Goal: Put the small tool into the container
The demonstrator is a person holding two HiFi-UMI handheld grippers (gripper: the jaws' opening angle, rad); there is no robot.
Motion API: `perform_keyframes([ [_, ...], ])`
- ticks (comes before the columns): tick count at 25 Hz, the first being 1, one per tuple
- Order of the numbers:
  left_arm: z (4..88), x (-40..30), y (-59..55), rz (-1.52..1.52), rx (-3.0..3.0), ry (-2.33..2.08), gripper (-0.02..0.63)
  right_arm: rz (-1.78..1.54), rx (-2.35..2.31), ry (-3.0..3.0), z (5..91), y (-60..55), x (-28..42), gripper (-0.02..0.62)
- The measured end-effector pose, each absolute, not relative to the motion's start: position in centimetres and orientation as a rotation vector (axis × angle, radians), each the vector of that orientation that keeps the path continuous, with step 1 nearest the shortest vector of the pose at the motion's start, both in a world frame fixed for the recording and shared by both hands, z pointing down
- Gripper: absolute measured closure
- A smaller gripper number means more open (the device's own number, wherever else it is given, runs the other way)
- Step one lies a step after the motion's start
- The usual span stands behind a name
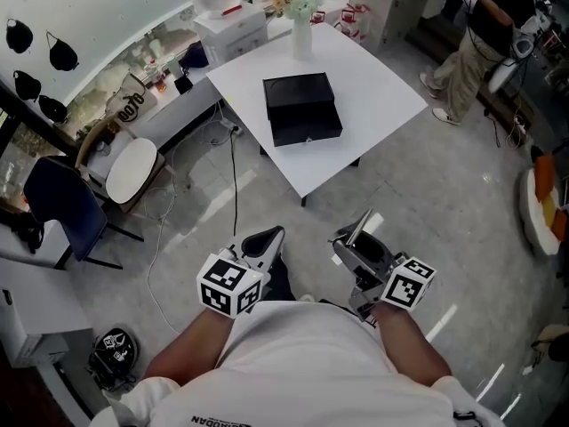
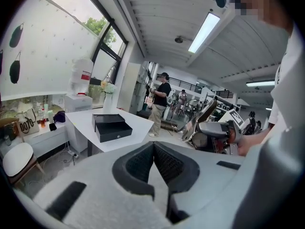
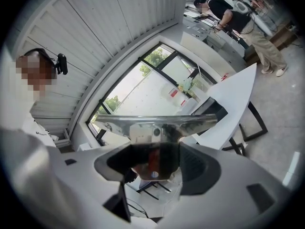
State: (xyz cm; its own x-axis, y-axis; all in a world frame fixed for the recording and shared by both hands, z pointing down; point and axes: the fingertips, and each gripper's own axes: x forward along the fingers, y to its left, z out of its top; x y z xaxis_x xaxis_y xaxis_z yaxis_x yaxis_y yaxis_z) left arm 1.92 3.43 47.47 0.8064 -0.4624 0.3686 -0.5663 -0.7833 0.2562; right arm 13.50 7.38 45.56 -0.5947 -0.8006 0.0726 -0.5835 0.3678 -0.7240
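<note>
The right gripper [image 3: 153, 162] is clamped on the scraper [image 3: 157, 128], its jaws set wide on the handle. The scraper's long axis runs along the jaws, with the broad metal blade pointing out past the tips, edge crosswise. The left gripper [image 2: 153, 156] has its jaws together with nothing between them. The black box [image 1: 302, 107] sits on the white table [image 1: 382, 87], well ahead of both

Black container [image 1: 302, 107] on white table [image 1: 382, 87], left gripper [image 1: 266, 238] near body, right gripper [image 1: 352, 245] holding small tool [image 1: 360, 229]

The handle of the small tool [image 3: 157, 123] is buried inside the right gripper [image 3: 159, 159] (only its wide blade shows clearly).
</note>
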Motion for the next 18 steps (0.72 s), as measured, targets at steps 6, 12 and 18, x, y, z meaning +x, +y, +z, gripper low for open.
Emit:
perform_keyframes([
  [6,47.6,3.2,-2.9,0.405,2.643,-0.738,0.598,-1.076,-1.280,2.348,46.4,1.5,14.3,0.305],
  [12,46.4,3.2,-11.2,0.397,2.657,-0.723,0.598,-1.085,-1.331,2.332,46.1,-6.4,14.6,0.305],
  [18,46.7,3.3,-17.8,0.428,2.678,-0.670,0.597,-1.055,-1.396,2.315,45.5,-13.0,14.6,0.305],
])
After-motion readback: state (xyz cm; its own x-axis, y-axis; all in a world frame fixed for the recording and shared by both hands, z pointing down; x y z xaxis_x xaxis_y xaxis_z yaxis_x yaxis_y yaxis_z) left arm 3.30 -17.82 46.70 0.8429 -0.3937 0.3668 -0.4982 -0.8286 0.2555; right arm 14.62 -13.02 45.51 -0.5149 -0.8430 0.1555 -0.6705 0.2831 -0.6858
